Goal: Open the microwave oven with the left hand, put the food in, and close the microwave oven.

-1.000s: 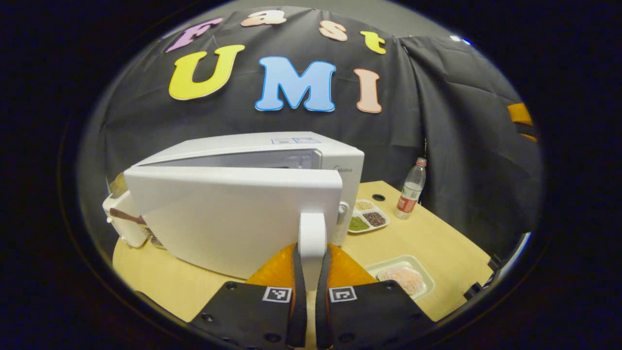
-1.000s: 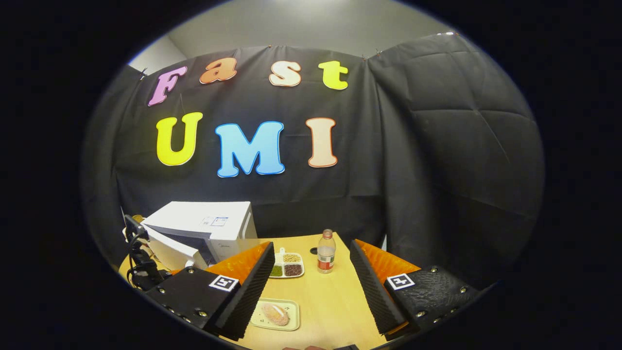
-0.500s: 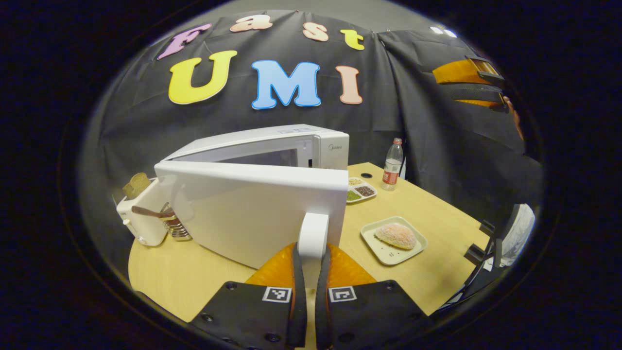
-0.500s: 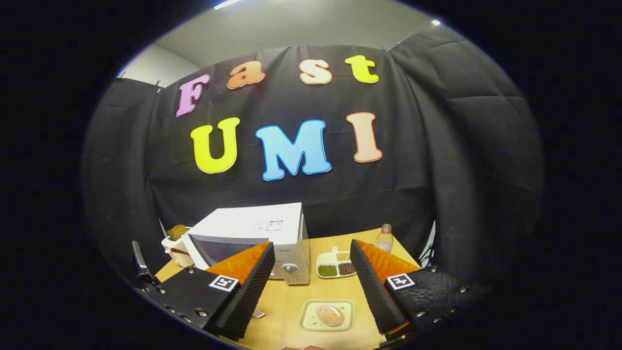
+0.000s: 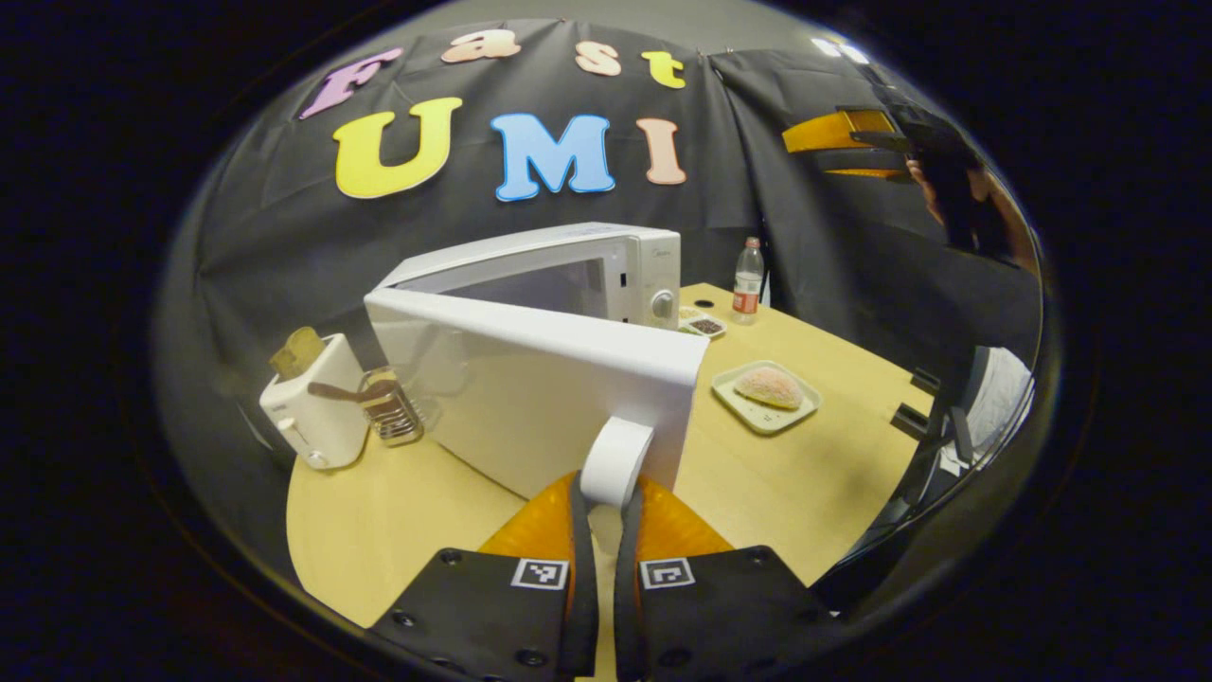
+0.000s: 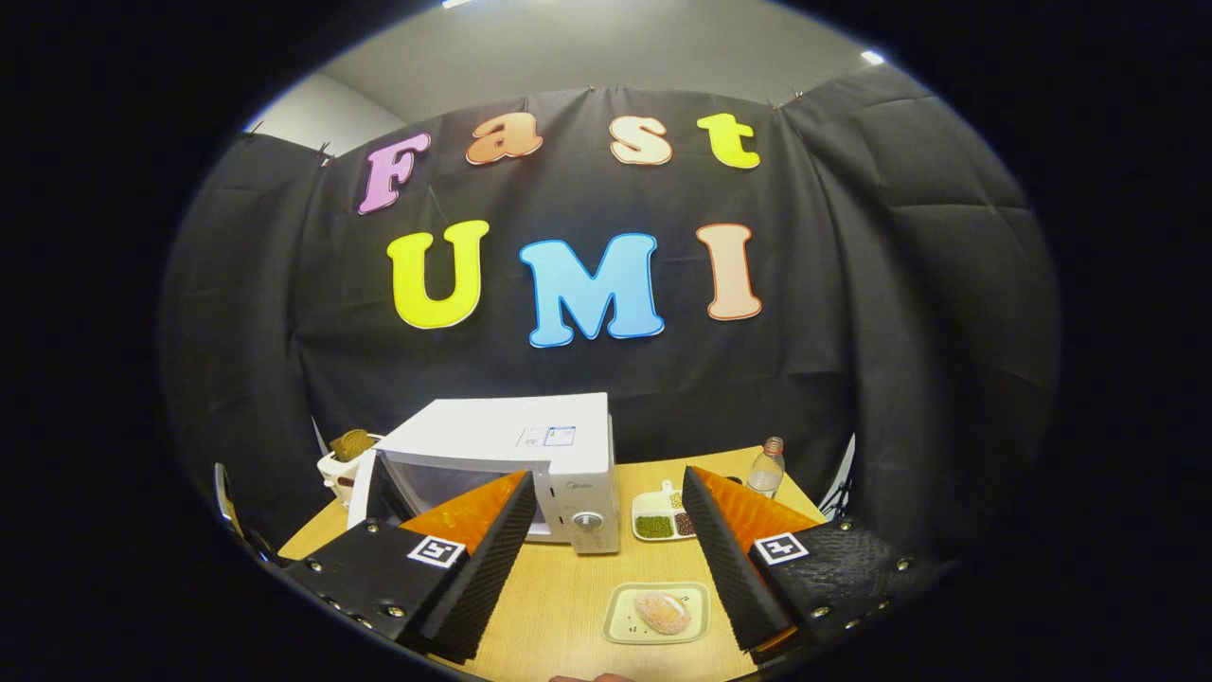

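The white microwave (image 5: 568, 275) stands on the wooden table with its door (image 5: 530, 388) swung wide open. My left gripper (image 5: 606, 511) is shut on the door's white handle (image 5: 614, 459), at its lower end. The food is a pink bun (image 5: 769, 386) on a pale tray (image 5: 748, 412), to the right of the door. My right gripper (image 6: 606, 540) hangs open and holds nothing, high above the table, with the bun (image 6: 662, 612) and its tray (image 6: 620, 627) below it. In the left gripper view the right gripper (image 5: 843, 142) is at the upper right, held by a hand.
A white toaster (image 5: 312, 398) and a small metal rack (image 5: 390, 409) sit left of the door. A divided dish of beans (image 6: 658, 516) and a plastic bottle (image 6: 767, 469) stand right of the microwave. The table's near edge (image 5: 824, 559) is close on the right.
The door has swung much further open with my left gripper on its handle. The right gripper's view has shifted so the microwave and tray sit nearer its middle.
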A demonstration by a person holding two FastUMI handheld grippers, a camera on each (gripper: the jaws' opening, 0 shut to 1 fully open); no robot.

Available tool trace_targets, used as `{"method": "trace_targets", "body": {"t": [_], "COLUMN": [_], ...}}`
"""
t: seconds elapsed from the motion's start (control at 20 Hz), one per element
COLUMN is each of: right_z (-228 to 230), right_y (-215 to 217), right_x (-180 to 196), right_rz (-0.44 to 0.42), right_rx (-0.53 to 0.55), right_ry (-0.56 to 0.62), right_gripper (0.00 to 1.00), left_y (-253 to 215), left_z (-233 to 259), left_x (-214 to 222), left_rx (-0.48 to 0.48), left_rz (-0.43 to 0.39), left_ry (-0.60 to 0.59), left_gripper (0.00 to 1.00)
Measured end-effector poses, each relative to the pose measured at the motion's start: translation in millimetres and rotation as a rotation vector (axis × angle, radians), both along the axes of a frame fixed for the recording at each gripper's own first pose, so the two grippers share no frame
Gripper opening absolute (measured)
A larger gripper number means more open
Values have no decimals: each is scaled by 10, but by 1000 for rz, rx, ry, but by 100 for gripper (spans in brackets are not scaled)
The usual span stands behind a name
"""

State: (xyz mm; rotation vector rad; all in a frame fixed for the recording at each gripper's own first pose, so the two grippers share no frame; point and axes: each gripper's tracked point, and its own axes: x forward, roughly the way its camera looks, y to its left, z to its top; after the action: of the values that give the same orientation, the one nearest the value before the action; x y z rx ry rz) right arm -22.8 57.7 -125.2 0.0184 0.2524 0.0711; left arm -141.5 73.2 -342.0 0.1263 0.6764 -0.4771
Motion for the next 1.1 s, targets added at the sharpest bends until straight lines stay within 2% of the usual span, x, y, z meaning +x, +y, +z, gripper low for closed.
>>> {"method": "trace_targets", "body": {"t": [0.2, 0.5, 0.75, 1.1], "right_z": [-218, -792, -1509, -2786], "right_y": [209, 225, -51, -493], "right_x": [-109, -101, -41, 10], "right_rz": [22, 15, -33, -51], "right_rx": [52, 57, -36, -138], "right_ry": [65, 177, 273, 558], "right_gripper": [95, 95, 95, 95], "left_y": [424, 988, 1346, 1585], "left_z": [14, 24, 6, -24], "left_x": [-152, -262, -297, -277], "left_rx": [9, 55, 69, 88], "left_rz": [9, 5, 36, 66], "left_ry": [-2, 3, -13, -31], "left_gripper": [14, 14, 14, 13]}}
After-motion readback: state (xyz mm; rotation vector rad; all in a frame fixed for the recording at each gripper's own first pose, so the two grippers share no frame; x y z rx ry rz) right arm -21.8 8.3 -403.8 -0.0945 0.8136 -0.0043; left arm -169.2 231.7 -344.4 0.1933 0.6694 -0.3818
